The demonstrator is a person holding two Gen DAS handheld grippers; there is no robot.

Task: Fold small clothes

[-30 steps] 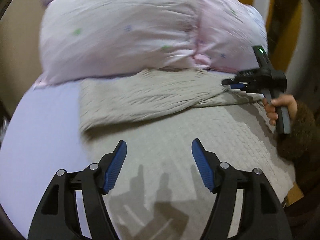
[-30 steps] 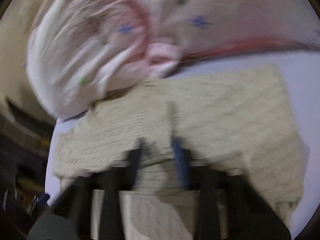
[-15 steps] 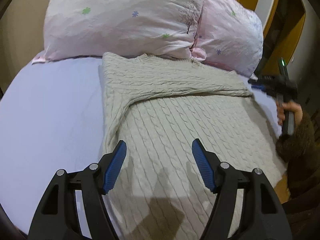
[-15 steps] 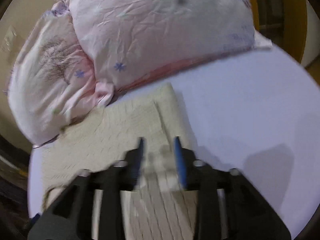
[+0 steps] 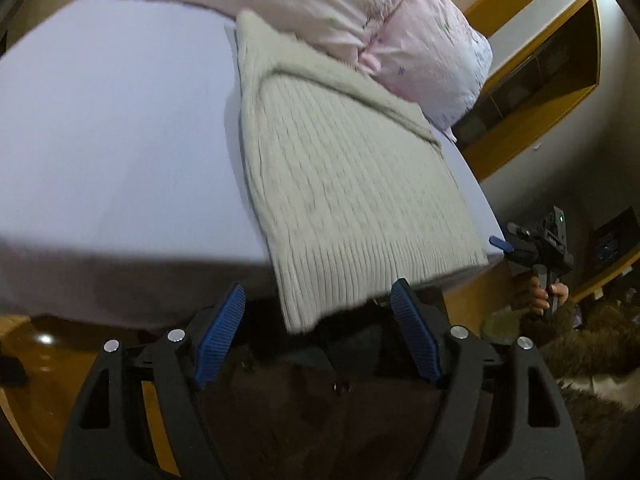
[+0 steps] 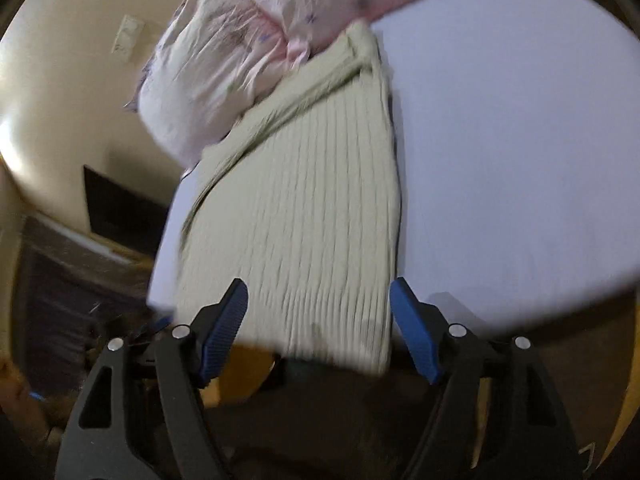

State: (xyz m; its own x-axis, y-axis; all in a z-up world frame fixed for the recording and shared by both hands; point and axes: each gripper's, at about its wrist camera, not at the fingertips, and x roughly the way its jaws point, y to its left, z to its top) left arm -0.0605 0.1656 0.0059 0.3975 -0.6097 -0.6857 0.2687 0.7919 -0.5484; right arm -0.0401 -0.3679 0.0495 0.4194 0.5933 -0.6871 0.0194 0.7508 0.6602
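Nearest to me, my left gripper (image 5: 318, 334) hangs off the edge of the bed with its jaws spread wide and nothing between them. My right gripper (image 6: 316, 328) is the same: jaws wide apart, holding nothing, just short of the hem. I can also see it from the left camera, off to the right beyond the bed corner.

Ahead lies the sweater (image 5: 352, 184), a pale cable-knit, flat on the lilac sheet (image 5: 120, 128) near the bed's right side. Its ribbed hem hangs slightly over the near edge. A sleeve is folded across its upper part.

Farthest away, its top touches the pink pillows (image 5: 400, 32).
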